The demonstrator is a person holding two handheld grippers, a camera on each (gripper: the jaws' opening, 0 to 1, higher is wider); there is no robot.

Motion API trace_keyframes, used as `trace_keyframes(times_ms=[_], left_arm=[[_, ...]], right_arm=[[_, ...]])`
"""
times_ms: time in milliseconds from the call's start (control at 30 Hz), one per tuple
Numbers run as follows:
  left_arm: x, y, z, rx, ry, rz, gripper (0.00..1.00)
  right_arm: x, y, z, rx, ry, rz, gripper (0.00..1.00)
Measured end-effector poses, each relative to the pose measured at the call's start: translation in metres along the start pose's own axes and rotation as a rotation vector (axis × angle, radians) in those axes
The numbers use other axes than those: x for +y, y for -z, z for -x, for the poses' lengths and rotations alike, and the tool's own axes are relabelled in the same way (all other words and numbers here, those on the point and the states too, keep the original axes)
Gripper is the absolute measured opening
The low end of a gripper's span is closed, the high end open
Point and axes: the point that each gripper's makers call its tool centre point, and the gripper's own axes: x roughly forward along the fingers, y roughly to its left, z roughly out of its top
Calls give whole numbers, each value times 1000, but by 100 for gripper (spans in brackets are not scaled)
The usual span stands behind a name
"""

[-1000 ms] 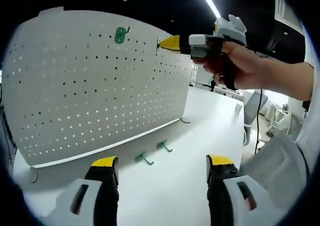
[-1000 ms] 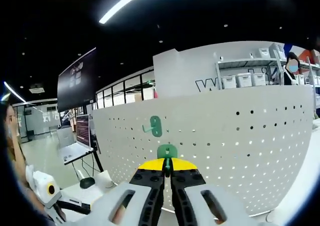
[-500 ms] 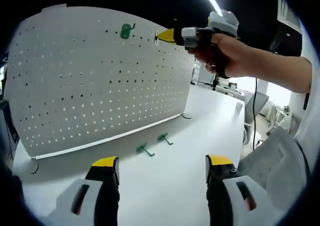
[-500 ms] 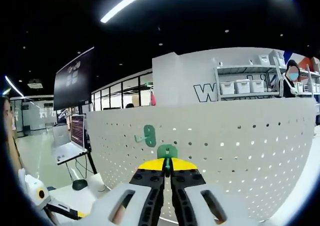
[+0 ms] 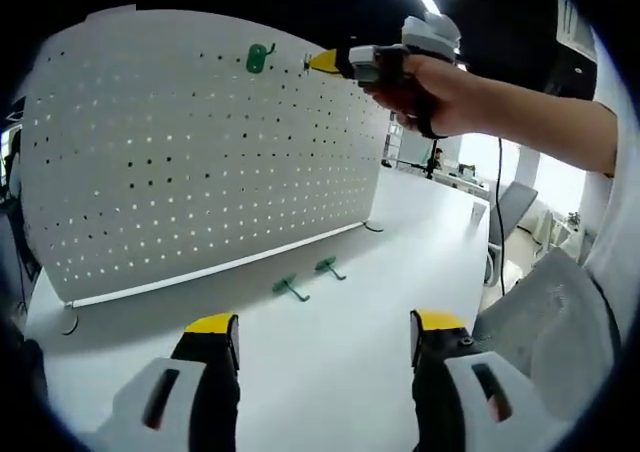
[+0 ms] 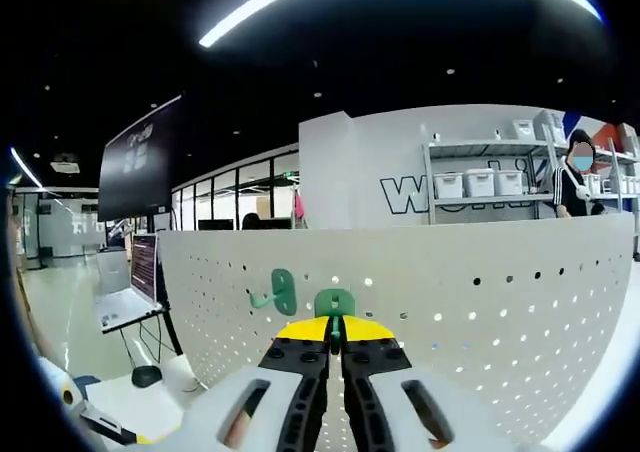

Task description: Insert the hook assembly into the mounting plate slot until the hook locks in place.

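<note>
A pegboard [image 5: 200,162] stands upright on the worktop [image 5: 330,352]. One hook [image 5: 259,57] hangs near its top edge; just right of it the right claw [image 5: 322,62] holds another hook [image 6: 334,304] at the board. Two loose hooks [image 5: 308,278] lie side by side on the worktop before the board's foot, beyond the left claw [image 5: 320,337].

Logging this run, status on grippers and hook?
Right gripper shut on green hook, at top row of pegboard. Left gripper open, idle over table. One hook mounted, two spares on table.
</note>
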Motion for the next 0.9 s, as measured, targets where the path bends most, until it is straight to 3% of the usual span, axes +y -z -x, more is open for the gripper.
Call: trace_keyframes(times_ms=[900], left_arm=[[4,4,2,14,-8,5,71]], right_arm=[[2,-5,-24,-21,9,56,1]])
